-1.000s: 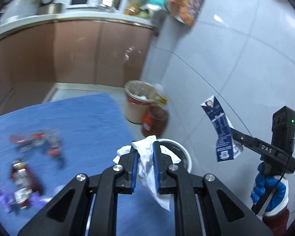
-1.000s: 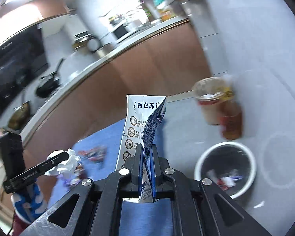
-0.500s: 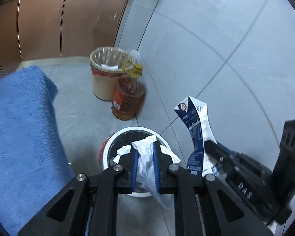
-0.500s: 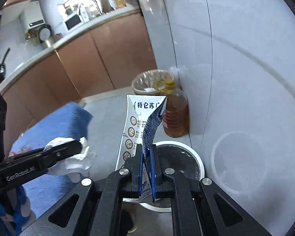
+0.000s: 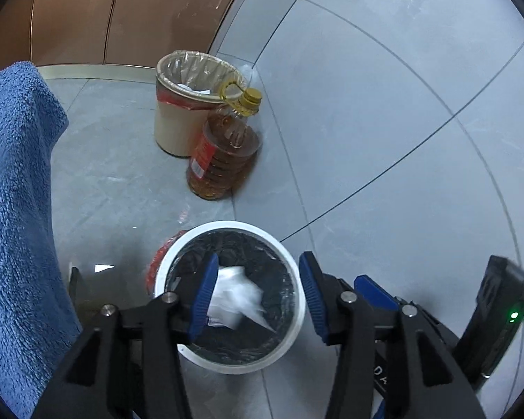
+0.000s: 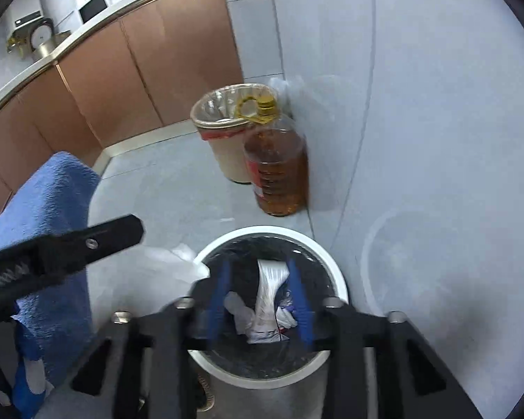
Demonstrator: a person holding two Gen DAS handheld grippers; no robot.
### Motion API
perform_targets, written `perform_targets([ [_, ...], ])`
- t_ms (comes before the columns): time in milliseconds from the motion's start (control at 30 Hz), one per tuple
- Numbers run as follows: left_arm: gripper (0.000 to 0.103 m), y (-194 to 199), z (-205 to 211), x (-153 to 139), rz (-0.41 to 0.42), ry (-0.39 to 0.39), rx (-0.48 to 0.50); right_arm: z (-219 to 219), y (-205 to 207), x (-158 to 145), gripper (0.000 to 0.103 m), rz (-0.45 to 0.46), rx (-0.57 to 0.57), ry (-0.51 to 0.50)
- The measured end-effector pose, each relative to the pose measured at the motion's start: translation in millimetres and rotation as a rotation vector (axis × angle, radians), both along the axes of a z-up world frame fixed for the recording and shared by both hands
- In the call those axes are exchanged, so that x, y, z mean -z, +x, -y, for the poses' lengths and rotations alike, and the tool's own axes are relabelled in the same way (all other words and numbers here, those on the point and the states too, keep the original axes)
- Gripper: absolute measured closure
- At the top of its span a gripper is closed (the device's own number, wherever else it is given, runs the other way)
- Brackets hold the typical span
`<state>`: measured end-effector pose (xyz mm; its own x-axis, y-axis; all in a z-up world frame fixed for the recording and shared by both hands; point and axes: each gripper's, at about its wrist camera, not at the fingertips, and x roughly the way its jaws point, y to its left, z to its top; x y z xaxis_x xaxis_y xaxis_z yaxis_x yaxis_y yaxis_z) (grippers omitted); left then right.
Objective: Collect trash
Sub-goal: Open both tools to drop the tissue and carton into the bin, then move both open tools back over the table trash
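Note:
A white-rimmed bin with a black liner (image 5: 290,255) (image 6: 335,269) stands on the floor right under both grippers. My left gripper (image 5: 256,296) is open above its mouth; a crumpled white tissue (image 5: 236,295) is blurred between its jaws, falling into the bin. My right gripper (image 6: 258,300) is open over the same bin; the blue and white milk carton (image 6: 270,293) lies inside it among other trash. The left gripper's finger (image 6: 98,241) shows in the right wrist view, with the blurred tissue (image 6: 178,262) below it.
A beige lined bucket (image 5: 181,104) (image 6: 223,139) and a bottle of amber oil (image 5: 223,150) (image 6: 279,167) stand by the grey tiled wall (image 5: 384,104). A blue towel (image 5: 14,209) (image 6: 49,209) covers a surface at left. Brown cabinets (image 6: 122,70) run behind.
Both grippers moved over the bin and opened. The tissue dropped from the left one and the milk carton dropped from the right one into the bin.

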<state>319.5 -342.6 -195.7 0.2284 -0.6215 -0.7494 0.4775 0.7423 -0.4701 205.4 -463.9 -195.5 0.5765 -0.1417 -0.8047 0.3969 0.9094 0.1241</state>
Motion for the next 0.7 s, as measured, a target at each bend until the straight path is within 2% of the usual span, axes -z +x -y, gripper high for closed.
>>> perform_targets([
  [100,0.057,-3,-9,-9,0.012,-0.014,0.000,-2,-7,-3,0.066,0.007,0.003,-0.011],
  [233,0.057,-20,-32,-37,0.079,-0.029,-0.002,-10,-17,-20,0.054,0.046,0.006,-0.021],
  [367,0.057,-42,-69,-71,0.166,-0.040,-0.041,-25,-29,-53,0.046,0.109,0.001,-0.044],
  [433,0.057,-53,-89,-87,0.211,-0.043,-0.068,-36,-36,-72,0.032,0.147,-0.007,-0.065],
  [533,0.057,-71,-123,-112,0.283,-0.045,-0.115,-57,-48,-102,0.019,0.206,-0.030,-0.093],
  [700,0.057,-99,-180,-147,0.386,-0.035,-0.195,-96,-72,-151,0.008,0.308,-0.070,-0.147],
])
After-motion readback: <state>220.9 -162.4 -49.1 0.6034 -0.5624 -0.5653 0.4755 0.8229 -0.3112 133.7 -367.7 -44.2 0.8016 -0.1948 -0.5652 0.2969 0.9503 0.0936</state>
